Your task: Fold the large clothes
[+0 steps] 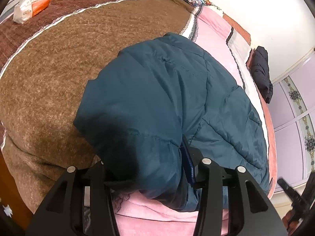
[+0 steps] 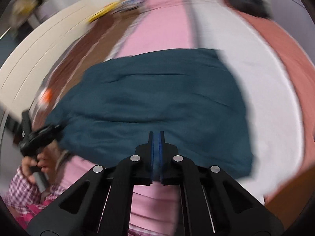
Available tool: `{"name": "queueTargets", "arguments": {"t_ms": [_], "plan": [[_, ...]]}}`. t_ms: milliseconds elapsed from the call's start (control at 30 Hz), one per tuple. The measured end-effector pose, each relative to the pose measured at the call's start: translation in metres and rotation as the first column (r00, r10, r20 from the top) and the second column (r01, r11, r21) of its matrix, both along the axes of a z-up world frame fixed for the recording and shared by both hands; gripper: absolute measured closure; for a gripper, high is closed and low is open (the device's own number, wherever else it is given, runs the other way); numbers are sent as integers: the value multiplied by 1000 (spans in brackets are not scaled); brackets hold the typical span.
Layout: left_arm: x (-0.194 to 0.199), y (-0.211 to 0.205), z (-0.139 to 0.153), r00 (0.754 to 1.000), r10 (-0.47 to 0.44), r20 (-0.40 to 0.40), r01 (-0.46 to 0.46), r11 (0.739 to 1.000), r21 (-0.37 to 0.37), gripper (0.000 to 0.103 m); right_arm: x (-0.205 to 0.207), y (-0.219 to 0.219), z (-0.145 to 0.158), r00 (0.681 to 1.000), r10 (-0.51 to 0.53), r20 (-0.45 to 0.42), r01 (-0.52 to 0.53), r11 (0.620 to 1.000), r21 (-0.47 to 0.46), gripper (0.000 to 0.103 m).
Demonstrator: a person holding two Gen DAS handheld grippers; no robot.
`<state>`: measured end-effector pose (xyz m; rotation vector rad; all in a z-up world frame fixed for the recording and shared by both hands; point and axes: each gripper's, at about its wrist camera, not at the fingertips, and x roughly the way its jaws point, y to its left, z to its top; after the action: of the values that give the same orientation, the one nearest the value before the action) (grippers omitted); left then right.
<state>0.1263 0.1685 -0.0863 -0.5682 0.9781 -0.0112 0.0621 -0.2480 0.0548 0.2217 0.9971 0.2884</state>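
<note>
**Teal jacket folded on the bed**

We see the teal quilted puffer jacket (image 1: 167, 102) lying on the bed's pink fleece cover (image 1: 212, 29). Left claw (image 1: 145, 169) is open astride its padded hem; right claw (image 2: 156, 137) is closed and empty. Beyond the jacket, a white-orange packet (image 1: 31, 4) bears unreadable print.

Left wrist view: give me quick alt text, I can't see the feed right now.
A bulky fold of a teal quilted puffer jacket sits between the fingers of the left gripper, on a bed with a brown fuzzy blanket and a pink sheet. A white and orange packet lies far left; a black garment lies at the right edge.
</note>
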Motion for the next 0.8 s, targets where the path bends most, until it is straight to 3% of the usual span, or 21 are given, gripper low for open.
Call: {"name": "queueTargets", "arguments": {"t_ms": [133, 267, 367, 533, 800], "plan": [[-3, -6, 4, 1000, -5, -5, 6, 998, 61, 53, 51, 70, -10, 982, 185, -24, -185, 983, -4, 99], [-4, -10, 6, 1000, -10, -11, 11, 993, 115, 48, 88, 102, -29, 968, 240, -68, -243, 969, -41, 99], [-3, -9, 5, 1000, -15, -16, 16, 993, 116, 46, 126, 109, -48, 969, 215, -120, -225, 972, -69, 101], [1, -10, 7, 1000, -24, -20, 26, 993, 112, 42, 193, 104, -71, 975, 125, -183, -134, 990, -37, 103], [8, -11, 4, 999, -37, -16, 38, 993, 110, 38, 261, 116, -85, 982, 19, -190, -44, 991, -125, 103]]}}
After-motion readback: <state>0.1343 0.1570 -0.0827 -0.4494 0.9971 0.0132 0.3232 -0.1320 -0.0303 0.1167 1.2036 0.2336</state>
